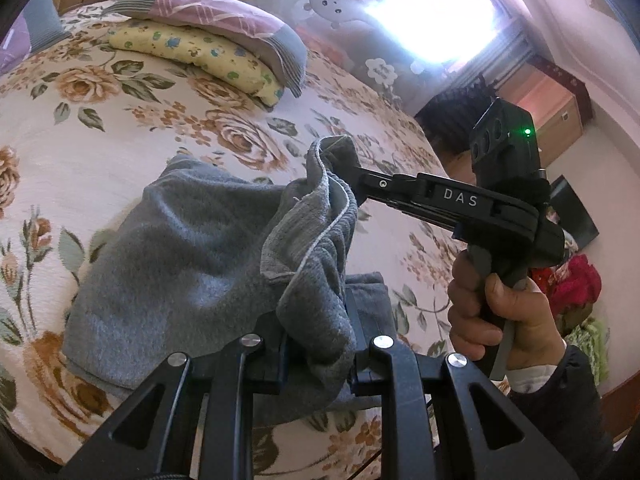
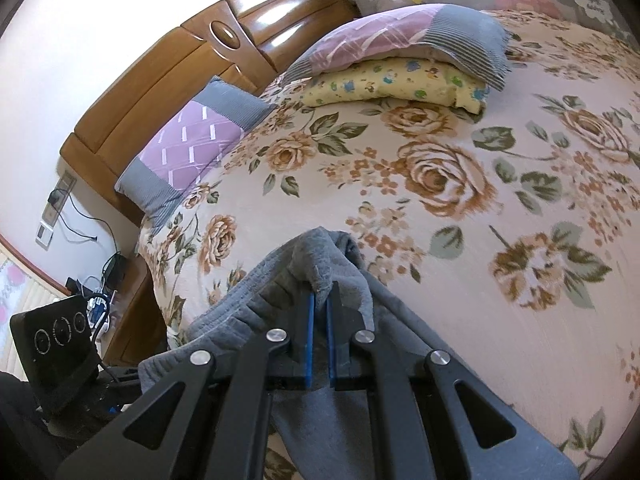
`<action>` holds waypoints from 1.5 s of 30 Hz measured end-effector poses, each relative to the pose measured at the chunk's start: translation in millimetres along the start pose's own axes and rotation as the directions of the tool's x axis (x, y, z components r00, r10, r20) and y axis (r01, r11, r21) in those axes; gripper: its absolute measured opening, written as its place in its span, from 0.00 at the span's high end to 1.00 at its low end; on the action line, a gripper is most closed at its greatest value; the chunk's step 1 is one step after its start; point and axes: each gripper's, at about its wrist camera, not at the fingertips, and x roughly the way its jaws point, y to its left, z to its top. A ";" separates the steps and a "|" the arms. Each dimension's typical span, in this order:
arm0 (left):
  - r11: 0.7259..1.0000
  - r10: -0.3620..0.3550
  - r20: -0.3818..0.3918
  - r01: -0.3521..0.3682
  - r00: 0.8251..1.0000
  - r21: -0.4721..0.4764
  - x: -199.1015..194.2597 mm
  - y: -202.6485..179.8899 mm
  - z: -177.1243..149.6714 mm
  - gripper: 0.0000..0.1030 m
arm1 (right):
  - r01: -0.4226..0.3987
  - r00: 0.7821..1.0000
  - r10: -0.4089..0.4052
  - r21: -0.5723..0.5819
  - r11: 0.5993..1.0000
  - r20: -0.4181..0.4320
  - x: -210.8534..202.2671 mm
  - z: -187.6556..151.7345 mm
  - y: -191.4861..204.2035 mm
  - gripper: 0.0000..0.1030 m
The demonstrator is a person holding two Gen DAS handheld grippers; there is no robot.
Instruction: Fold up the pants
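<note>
Grey pants (image 1: 180, 256) lie partly on the floral bedspread (image 1: 120, 128) and are lifted at one edge. My left gripper (image 1: 316, 340) is shut on a bunched fold of the pants near the ribbed waistband. My right gripper (image 1: 348, 176) reaches in from the right, shut on the raised top of the same edge. In the right wrist view the right gripper (image 2: 320, 300) pinches grey fabric (image 2: 320, 256) between its blue pads (image 2: 308, 340), with the pants draped over both fingers.
Stacked pillows (image 1: 208, 40) lie at the head of the bed, with another pillow (image 2: 188, 148) by the wooden headboard (image 2: 180, 60). A nightstand with cables (image 2: 104, 292) stands beside the bed. A bright window (image 1: 432, 4) and furniture (image 1: 552, 116) are beyond the bed.
</note>
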 end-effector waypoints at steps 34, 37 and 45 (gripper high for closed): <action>0.953 0.102 -0.038 -0.086 0.994 0.291 63.7 -71.5 -43.5 0.80 | -0.004 0.995 -0.013 0.176 0.984 0.098 -42.5 -73.8 -89.4 0.94; 0.940 0.116 -0.032 -0.099 0.993 0.327 70.2 -76.8 -48.6 0.80 | -0.008 0.994 -0.013 0.191 0.982 0.111 -42.9 -80.0 -97.2 0.94; 0.900 0.138 -0.007 -0.122 0.990 0.418 77.1 -89.6 -64.8 0.80 | -0.022 0.984 -0.016 0.213 0.977 0.177 -52.0 -97.8 -109.7 0.94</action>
